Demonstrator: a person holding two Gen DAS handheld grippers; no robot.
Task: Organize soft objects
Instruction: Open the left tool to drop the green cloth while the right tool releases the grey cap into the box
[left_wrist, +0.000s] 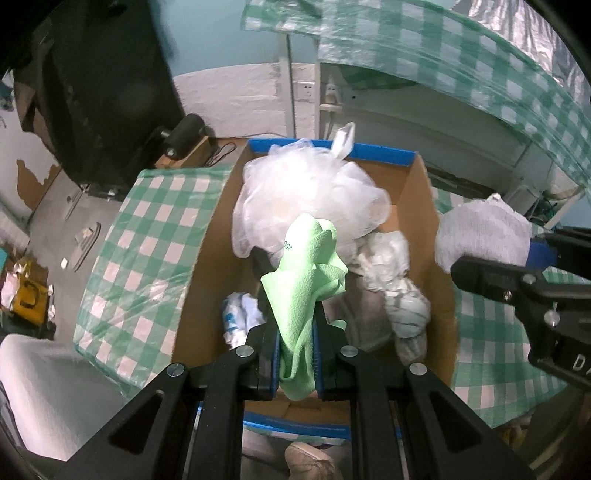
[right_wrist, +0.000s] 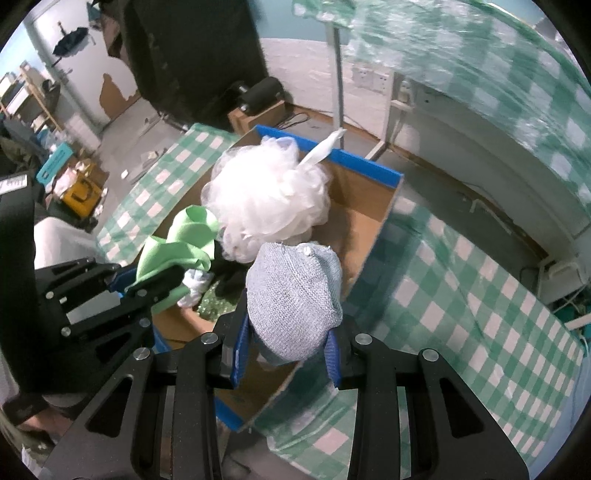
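A cardboard box (left_wrist: 207, 258) with blue-taped edges sits on a green-checked surface (left_wrist: 147, 240); it also shows in the right wrist view (right_wrist: 369, 206). Inside lie a white mesh bath puff (left_wrist: 314, 192), a crumpled white-grey cloth (left_wrist: 399, 280) and other soft items. My left gripper (left_wrist: 295, 350) is shut on a light green cloth (left_wrist: 306, 280) above the box. My right gripper (right_wrist: 288, 343) is shut on a grey-blue knitted cloth (right_wrist: 295, 299), held over the box's right wall. The puff (right_wrist: 266, 199) and the green cloth (right_wrist: 177, 251) also show in the right wrist view.
The green-checked covering (right_wrist: 480, 314) spreads on both sides of the box. A checked table or shelf (left_wrist: 480, 74) stands behind. A dark cabinet (left_wrist: 92, 92) stands at back left, with clutter on the floor (left_wrist: 29, 295) at left.
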